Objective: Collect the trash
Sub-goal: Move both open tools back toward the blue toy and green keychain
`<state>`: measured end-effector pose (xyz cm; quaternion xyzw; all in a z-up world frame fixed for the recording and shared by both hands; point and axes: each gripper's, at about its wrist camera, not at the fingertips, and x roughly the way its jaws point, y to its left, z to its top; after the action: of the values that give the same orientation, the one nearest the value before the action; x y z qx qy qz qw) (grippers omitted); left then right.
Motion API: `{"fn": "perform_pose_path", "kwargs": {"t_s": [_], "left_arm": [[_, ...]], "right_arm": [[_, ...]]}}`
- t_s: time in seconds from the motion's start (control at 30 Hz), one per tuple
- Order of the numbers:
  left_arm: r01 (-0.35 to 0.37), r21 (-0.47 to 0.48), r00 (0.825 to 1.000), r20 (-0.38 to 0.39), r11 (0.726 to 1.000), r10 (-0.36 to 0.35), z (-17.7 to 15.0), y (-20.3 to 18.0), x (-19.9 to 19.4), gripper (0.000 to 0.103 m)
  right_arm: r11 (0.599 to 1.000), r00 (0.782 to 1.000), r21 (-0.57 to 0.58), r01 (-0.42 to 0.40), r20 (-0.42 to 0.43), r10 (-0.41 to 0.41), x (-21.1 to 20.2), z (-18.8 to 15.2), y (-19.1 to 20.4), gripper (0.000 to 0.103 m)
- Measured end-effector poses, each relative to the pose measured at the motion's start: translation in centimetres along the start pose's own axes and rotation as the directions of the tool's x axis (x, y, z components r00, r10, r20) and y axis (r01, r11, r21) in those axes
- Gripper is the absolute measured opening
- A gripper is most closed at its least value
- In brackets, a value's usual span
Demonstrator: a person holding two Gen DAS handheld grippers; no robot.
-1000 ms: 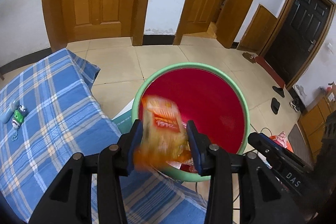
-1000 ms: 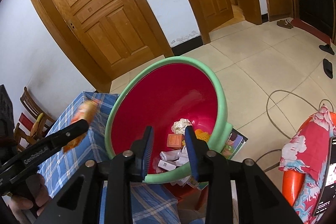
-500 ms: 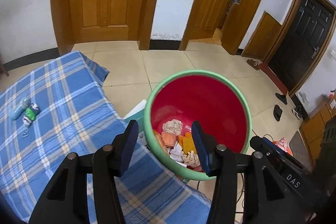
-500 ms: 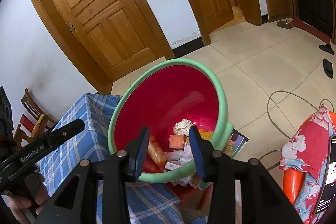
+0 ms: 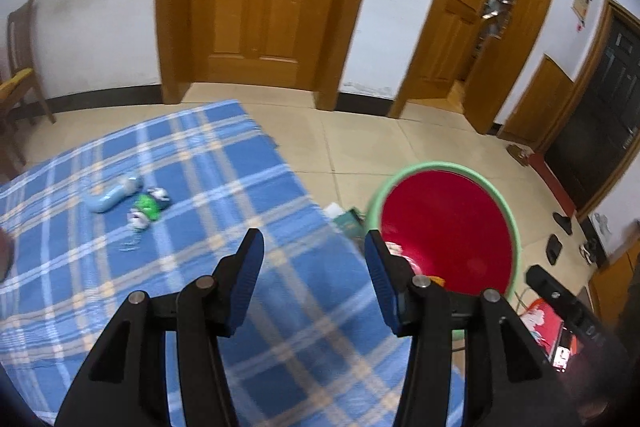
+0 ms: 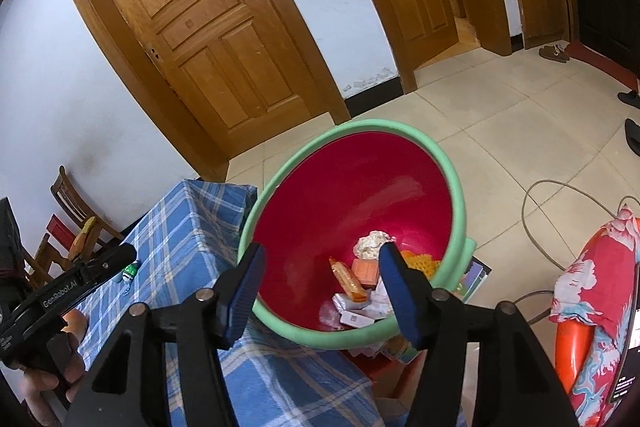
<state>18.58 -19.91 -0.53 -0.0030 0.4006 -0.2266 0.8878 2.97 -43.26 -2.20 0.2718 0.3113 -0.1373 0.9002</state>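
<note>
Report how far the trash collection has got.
Done: the red basin already holds wrappers, a small orange box and crumpled paper. In hand: nothing; the left gripper and right gripper are both open and empty. Left: a light blue tube and a green-and-white wrapper lie on the blue plaid cloth.
</note>
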Motion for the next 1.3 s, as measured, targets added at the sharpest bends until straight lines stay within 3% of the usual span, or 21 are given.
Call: {"fn": "perform_pose_path", "kwargs": {"t_s": [0.43,0.93,1.13,1.3], "left_arm": [[-0.162,-0.105,0.985,0.039,0.981,0.167,1.7,9.1,-0.5,0.052],[-0.296,-0.262,0.954,-0.045,0.918,0.295,3.1,19.3,3.8,0.052],[-0.334,-0.282,0.942,-0.102,0.899,0.319,2.7,21.3,5.5,0.052],[-0.354,-0.267,0.935,-0.123,0.896,0.332,1.3,20.6,5.6,0.052]], "right_arm": [[0.997,0.999,-0.056,-0.047,-0.010,0.046,0.7,0.3,3.7,0.065],[0.987,0.995,-0.135,-0.090,-0.057,0.083,2.9,-0.4,8.9,0.066],[0.984,0.992,-0.149,-0.099,-0.086,0.087,4.0,-1.0,9.9,0.066],[0.983,0.992,-0.152,-0.104,-0.092,0.091,4.2,-1.2,10.2,0.066]]}}
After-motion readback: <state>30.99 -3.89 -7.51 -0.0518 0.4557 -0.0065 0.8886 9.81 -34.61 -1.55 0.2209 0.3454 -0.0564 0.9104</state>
